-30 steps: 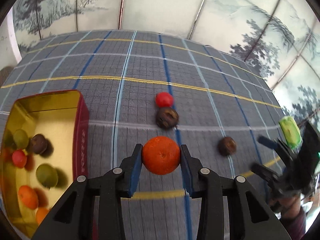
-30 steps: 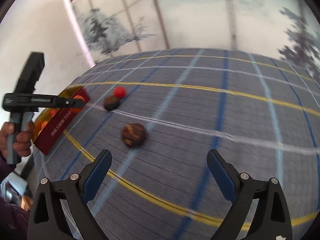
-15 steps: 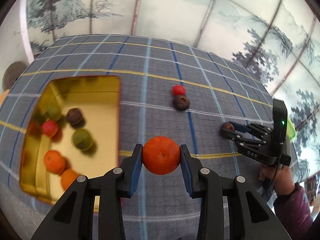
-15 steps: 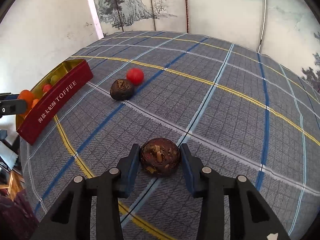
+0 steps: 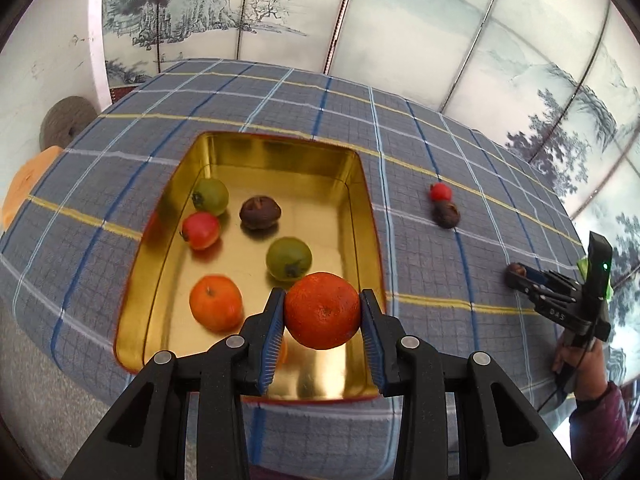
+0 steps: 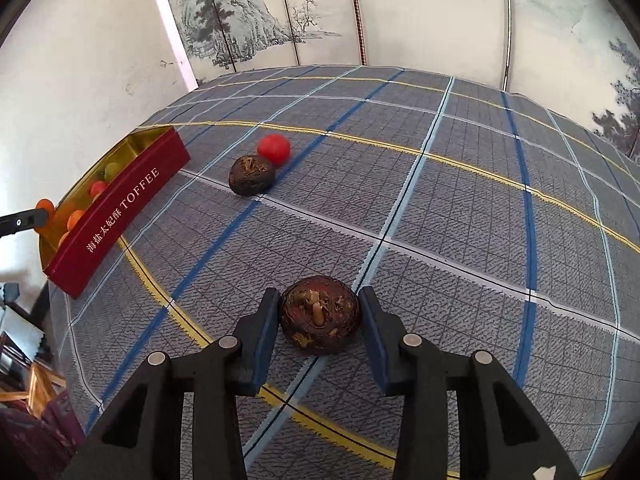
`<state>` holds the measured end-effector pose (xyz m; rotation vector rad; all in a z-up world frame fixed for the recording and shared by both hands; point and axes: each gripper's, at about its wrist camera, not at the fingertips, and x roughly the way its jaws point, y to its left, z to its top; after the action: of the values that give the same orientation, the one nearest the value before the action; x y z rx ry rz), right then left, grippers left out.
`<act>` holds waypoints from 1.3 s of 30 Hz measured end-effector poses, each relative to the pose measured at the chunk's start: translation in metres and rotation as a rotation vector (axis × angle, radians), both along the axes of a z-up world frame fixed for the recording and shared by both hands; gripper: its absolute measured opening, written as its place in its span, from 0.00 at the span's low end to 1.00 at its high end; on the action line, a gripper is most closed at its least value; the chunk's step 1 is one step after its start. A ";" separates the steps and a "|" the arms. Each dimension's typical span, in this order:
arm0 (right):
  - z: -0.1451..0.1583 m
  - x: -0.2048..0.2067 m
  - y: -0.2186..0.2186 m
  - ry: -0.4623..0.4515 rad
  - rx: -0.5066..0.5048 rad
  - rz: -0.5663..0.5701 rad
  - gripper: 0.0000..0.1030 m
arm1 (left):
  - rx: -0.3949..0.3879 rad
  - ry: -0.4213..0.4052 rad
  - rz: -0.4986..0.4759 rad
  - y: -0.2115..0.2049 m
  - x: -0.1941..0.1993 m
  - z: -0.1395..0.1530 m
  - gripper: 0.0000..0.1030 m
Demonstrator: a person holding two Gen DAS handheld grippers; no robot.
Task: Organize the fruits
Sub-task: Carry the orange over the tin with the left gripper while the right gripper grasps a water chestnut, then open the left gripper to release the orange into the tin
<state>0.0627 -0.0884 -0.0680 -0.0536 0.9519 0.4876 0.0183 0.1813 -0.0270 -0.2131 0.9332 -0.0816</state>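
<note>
My left gripper (image 5: 322, 316) is shut on an orange (image 5: 322, 310) and holds it above the near right part of the gold tin (image 5: 362, 184). Inside the tin lie two green fruits, a red one (image 5: 201, 230), a dark brown one (image 5: 260, 212) and another orange (image 5: 216, 302). My right gripper (image 6: 319, 316) is shut on a dark brown fruit (image 6: 319, 314) that rests on the checked cloth. Further back on the cloth a second brown fruit (image 6: 251, 175) touches a small red fruit (image 6: 273, 149). The tin (image 6: 116, 216) stands at the left in the right wrist view.
The tin's outer wall is red and reads TOFFEE. A person's hand (image 5: 580, 364) in a purple sleeve holds the right gripper at the table's right edge. Painted screen panels stand behind the table. A round grey object (image 5: 66, 122) and an orange one lie beyond the left edge.
My left gripper has carried the orange leftward from the bare cloth to over the tin. My right gripper came down around the brown fruit and closed on it.
</note>
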 end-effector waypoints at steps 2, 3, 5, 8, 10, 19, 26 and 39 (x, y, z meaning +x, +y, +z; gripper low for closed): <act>0.000 0.000 0.001 0.000 -0.001 0.000 0.37 | 0.022 -0.011 -0.008 -0.001 0.007 0.000 0.37; 0.000 0.001 0.001 0.000 -0.001 0.000 0.37 | 0.031 -0.015 -0.009 -0.001 0.011 0.000 0.37; 0.000 0.000 0.001 -0.001 -0.004 0.000 0.37 | 0.041 -0.026 -0.012 -0.001 0.019 0.000 0.37; 0.000 0.001 0.003 -0.004 -0.015 0.001 0.37 | 0.060 -0.035 -0.017 -0.003 0.032 -0.001 0.37; 0.000 0.001 0.004 -0.005 -0.018 0.001 0.37 | 0.067 -0.033 -0.026 -0.004 0.041 -0.003 0.37; 0.000 0.001 0.004 -0.005 -0.018 0.001 0.37 | 0.130 -0.018 -0.047 -0.016 0.071 -0.012 0.37; 0.000 0.000 0.004 -0.006 -0.020 0.001 0.37 | 0.171 -0.008 -0.050 -0.022 0.082 -0.015 0.37; 0.000 0.000 0.005 -0.007 -0.023 0.001 0.37 | 0.220 0.004 -0.036 -0.026 0.087 -0.019 0.38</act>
<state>0.0628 -0.0834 -0.0679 -0.0768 0.9505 0.4770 0.1049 0.1555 -0.0459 0.0069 0.9422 -0.0112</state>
